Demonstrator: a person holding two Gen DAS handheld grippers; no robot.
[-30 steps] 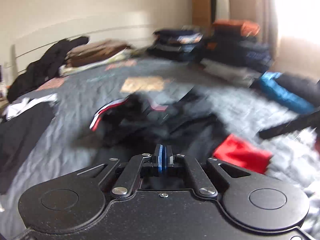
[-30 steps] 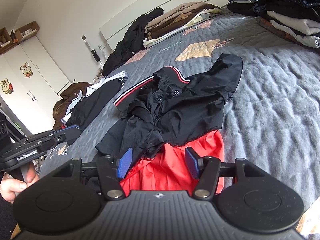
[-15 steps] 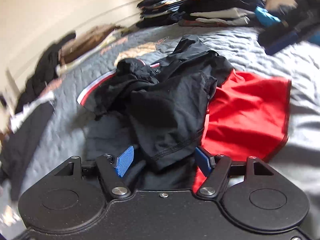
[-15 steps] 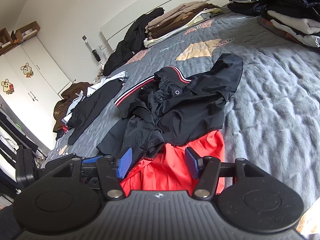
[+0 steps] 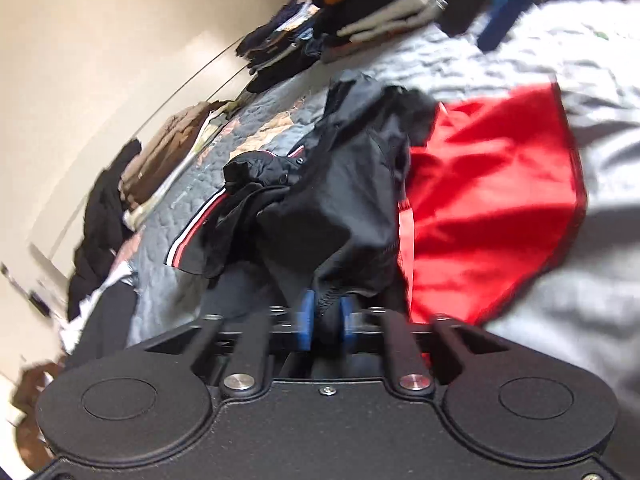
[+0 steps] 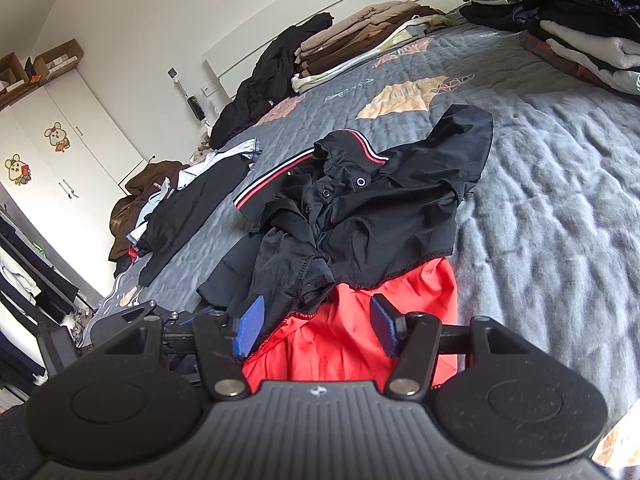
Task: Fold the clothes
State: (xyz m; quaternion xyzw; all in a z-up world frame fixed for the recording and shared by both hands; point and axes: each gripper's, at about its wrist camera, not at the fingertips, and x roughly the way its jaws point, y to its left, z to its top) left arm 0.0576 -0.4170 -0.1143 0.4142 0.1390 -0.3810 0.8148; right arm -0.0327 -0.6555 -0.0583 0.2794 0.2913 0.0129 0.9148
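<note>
- bed (image 6: pixel 560 208): grey quilted cover, takes up most of both views; folded stacks (image 6: pixel 580 20) along far edge, well apart from the work.
- black polo shirt (image 6: pixel 360 216): crumpled mid-bed, collar with red/white stripe away from the grippers, hem toward them. Long axis runs roughly away from both grippers, collar far, hem near.
- red garment (image 6: pixel 360 340): flat under/beside the shirt's near hem, to the right of the black one in the left wrist view.
- right gripper (image 6: pixel 316 330): jaws about half apart, nothing pinched; hovers over red cloth, black hem just beside its left pad.
- left gripper (image 5: pixel 325 320): jaws closing, black hem edge between the blue pads, pads look pressed on it. Blurred view, grip depth unclear.
- key relation: shirt lies straight ahead of the left gripper, which is at its hem; left is the nearer hand. Likely next: drag or lift hem to spread shirt flat; right side of hem not yet taken.
</note>
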